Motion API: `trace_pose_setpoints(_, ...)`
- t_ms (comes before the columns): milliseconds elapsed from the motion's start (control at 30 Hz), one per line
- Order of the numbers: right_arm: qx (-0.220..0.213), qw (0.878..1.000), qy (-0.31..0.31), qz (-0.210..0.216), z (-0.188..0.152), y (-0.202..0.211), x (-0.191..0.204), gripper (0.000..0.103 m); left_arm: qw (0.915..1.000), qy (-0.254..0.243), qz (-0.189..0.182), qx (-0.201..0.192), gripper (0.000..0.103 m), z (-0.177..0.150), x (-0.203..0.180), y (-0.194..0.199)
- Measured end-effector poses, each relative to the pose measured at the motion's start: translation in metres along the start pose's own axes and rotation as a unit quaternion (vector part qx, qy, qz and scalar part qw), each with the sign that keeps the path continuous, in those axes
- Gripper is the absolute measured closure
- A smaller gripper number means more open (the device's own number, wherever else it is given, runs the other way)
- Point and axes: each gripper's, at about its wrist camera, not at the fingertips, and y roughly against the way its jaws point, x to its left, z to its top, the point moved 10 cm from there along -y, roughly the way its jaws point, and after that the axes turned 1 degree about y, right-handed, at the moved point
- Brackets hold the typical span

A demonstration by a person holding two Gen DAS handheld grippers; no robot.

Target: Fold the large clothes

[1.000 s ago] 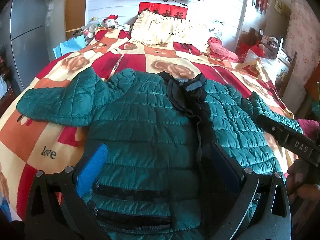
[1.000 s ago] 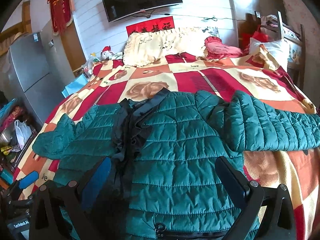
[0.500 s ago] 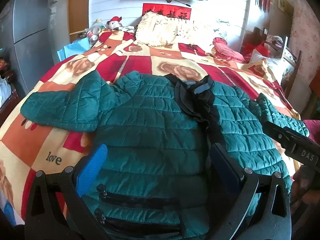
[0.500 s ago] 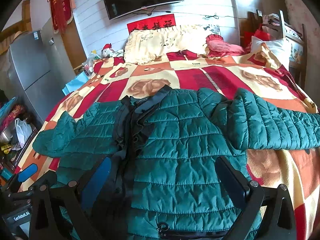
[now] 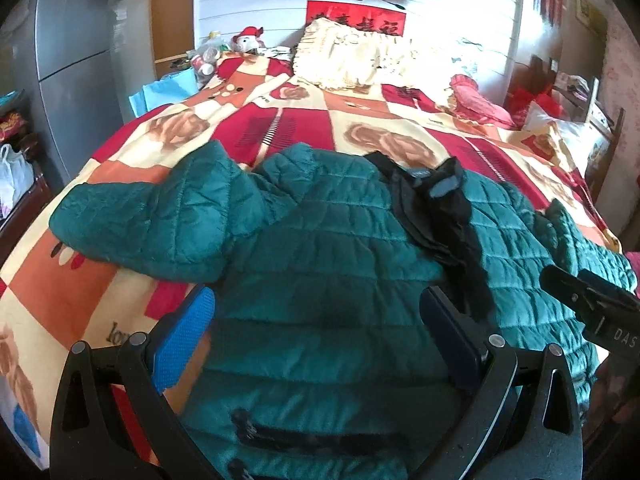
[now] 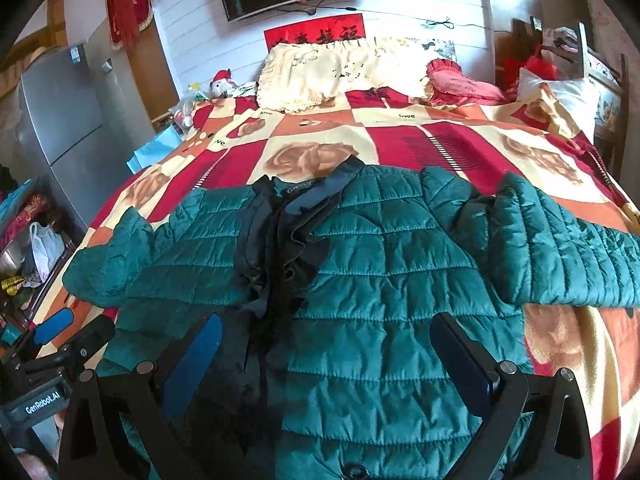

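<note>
The left gripper and the right gripper both hovered with fingers spread wide apart, empty, over the lower body of a teal quilted jacket. The jacket lay front-up and unzipped near the foot edge of the bed, its black lining showing along the opening, its collar toward the cream pillows at the head, and one sleeve reaching toward the left edge, the other toward the right edge of the patterned blanket.
</note>
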Motion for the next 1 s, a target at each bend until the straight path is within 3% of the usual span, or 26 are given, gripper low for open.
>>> trace_pose_setpoints(567, 0.029, 1.000, -0.004, 0.009, 0.016, -0.058, 0.012, 0.000, 0.9937, 0.068, 0.088, 0.014, 0.001, 0.027, 0.122, -0.043)
trace_pose_setpoints(767, 0.034, 0.999, 0.002, 0.008, 0.016, -0.063, 0.014, 0.000, 0.9869, 0.094, 0.130, 0.019, 0.001, 0.029, 0.177, -0.055)
trace_pose_setpoints(1000, 0.036, 0.999, 0.005, 0.011, 0.016, -0.065, 0.015, 0.000, 0.9713, 0.151, 0.182, 0.022, 0.001, 0.034, 0.256, -0.063)
